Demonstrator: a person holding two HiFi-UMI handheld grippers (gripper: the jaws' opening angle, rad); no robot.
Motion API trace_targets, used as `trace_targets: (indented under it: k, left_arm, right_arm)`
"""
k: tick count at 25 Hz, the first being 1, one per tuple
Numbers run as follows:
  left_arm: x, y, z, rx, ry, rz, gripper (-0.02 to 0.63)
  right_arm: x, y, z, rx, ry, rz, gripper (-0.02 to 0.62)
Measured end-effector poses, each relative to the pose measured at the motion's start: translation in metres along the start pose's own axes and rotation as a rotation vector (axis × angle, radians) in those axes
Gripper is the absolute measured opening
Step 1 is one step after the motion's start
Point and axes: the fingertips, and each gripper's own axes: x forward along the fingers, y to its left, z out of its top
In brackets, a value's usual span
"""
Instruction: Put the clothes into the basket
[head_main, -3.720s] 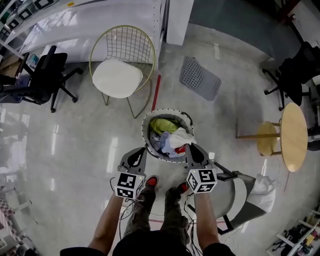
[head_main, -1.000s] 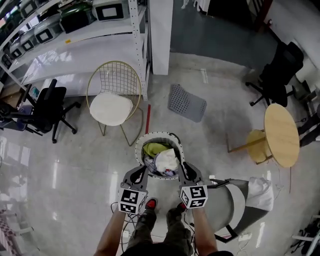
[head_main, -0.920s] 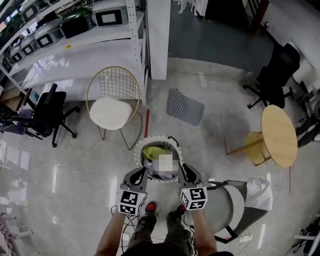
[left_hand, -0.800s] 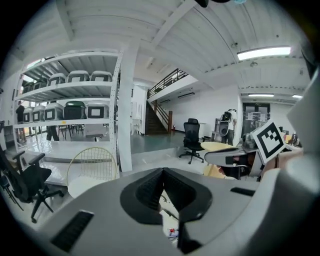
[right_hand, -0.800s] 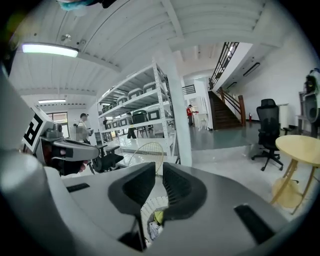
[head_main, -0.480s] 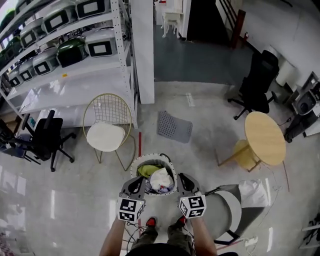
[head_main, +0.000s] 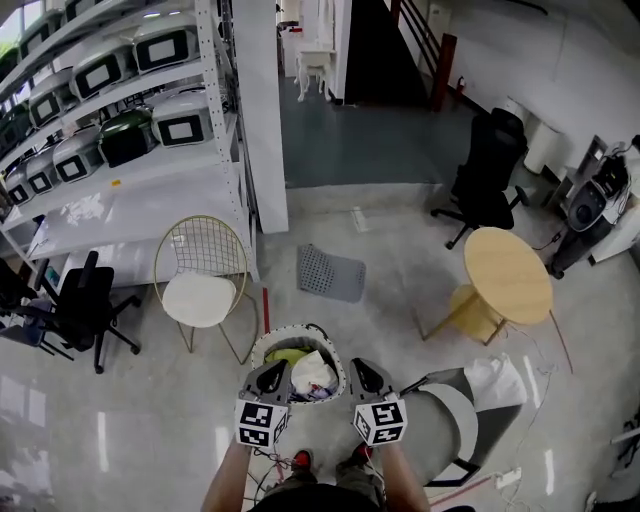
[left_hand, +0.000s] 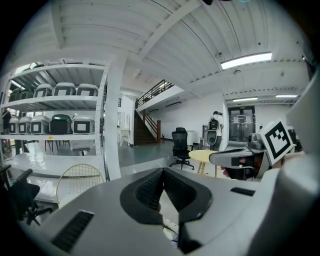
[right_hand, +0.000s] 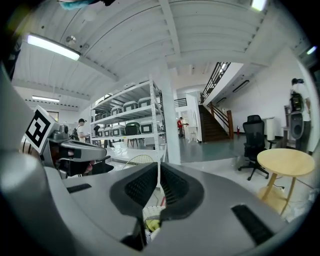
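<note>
1. Compared with a second earlier, the basket (head_main: 262, 345) looked smaller and lay farther below, with more of the room in view.
2. The left tool (head_main: 273, 372) hung above the basket's left rim, jaws together and empty.
3. The basket stood on the floor (head_main: 150, 430) holding the clothes (head_main: 312, 372), a white piece on top.
4. The right tool (head_main: 357, 368) hung just right of the clothes, its jaws just closed on nothing.
</note>
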Motion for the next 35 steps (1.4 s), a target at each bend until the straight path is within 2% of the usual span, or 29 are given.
trace_targets:
  k: [7,22,29,35]
  left_arm:
    - [0.03,-0.047,0.007,0.038,0.008,-0.14,0.006]
    - [0.12,-0.235,0.005,0.111,0.06,-0.518,0.006]
    - [0.157,-0.321,-0.002,0.137,0.081,-0.659,0.006]
    - [0.19,-0.386,-0.016,0.154,0.126,-0.746,0.007]
  right_arm:
    - [-0.038,-0.045,-0.008,0.035,0.005,-0.146,0.038]
    - [-0.176,-0.199,-0.039,0.125,0.024,-0.539,0.038]
    - [-0.237,-0.262,-0.058,0.161,0.034,-0.685,0.038]
    - [-0.277,-0.316,-0.082,0.211,0.053,-0.778,0.04]
